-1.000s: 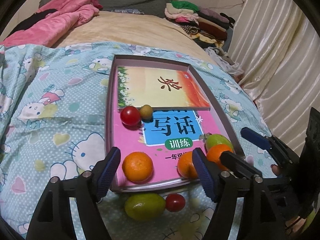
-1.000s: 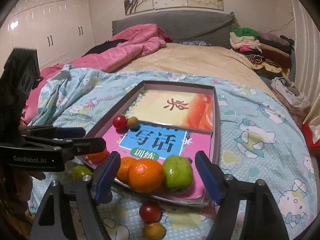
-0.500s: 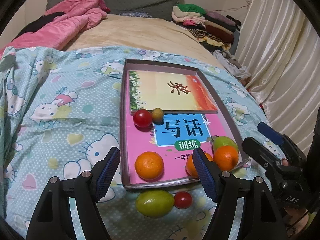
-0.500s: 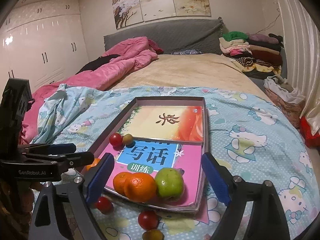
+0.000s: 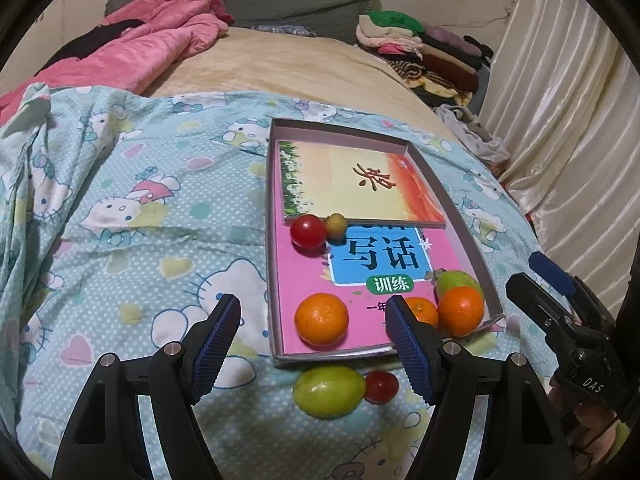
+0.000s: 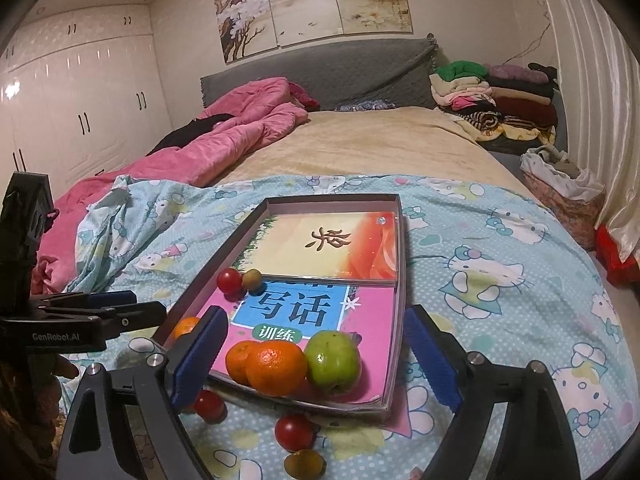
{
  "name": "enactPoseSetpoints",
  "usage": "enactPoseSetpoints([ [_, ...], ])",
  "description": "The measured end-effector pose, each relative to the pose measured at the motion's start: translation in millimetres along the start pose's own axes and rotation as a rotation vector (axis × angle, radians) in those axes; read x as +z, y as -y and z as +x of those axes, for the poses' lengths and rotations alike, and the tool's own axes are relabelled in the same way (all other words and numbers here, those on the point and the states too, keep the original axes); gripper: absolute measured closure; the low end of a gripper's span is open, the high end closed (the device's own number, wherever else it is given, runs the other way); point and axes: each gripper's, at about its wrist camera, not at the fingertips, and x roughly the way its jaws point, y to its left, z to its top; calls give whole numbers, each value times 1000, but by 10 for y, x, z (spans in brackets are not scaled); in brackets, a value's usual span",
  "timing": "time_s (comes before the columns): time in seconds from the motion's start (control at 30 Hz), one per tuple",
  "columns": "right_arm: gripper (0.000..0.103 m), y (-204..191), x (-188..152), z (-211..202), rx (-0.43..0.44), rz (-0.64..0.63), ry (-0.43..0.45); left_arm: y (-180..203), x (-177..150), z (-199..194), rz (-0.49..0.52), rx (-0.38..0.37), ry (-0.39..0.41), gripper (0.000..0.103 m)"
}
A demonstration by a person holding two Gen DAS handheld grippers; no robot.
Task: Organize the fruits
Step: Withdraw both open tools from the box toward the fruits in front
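- Shallow grey box [image 5: 273, 240] lying on the cartoon-print quilt [image 5: 132, 216]; taken as the landmark for everything below.
- Inside the box, along the near edge: one orange [image 5: 321, 319] alone at the left, two more oranges touching each other at the right [image 5: 461, 312], a green apple [image 6: 332, 356] pressed against them.
- Inside the box, mid-length at the left wall: a red tomato [image 5: 307, 231] touching a small olive-brown fruit [image 5: 336, 225].
- Lining the box: a pink workbook [image 5: 304, 280] with a yellow-orange book [image 5: 352, 180] laid over the far half.
- Just outside the box's near edge, on the quilt: a green fruit [image 5: 329, 391] touching a small red tomato [image 5: 381, 386]; further right along that edge another red tomato [image 6: 294, 432] and a brownish fruit [image 6: 305, 465].
- Left gripper [image 5: 312, 340] above the box's near-left corner, released, pads wide apart, gripping nothing.
- Right gripper [image 6: 316, 360] over the box's near-right end, having just been opening, now spread wide; oranges and apple seen between the fingers, untouched.
- Beyond the box: pink duvet [image 6: 224, 148], folded clothes [image 6: 496, 100].
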Motion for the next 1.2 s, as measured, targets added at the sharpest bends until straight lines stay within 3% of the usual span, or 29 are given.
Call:
enactPoseSetpoints([
  [1.2,13,-295,-246,-79,49,-24,-111,0,-211,-119,27,-9,-60,24],
])
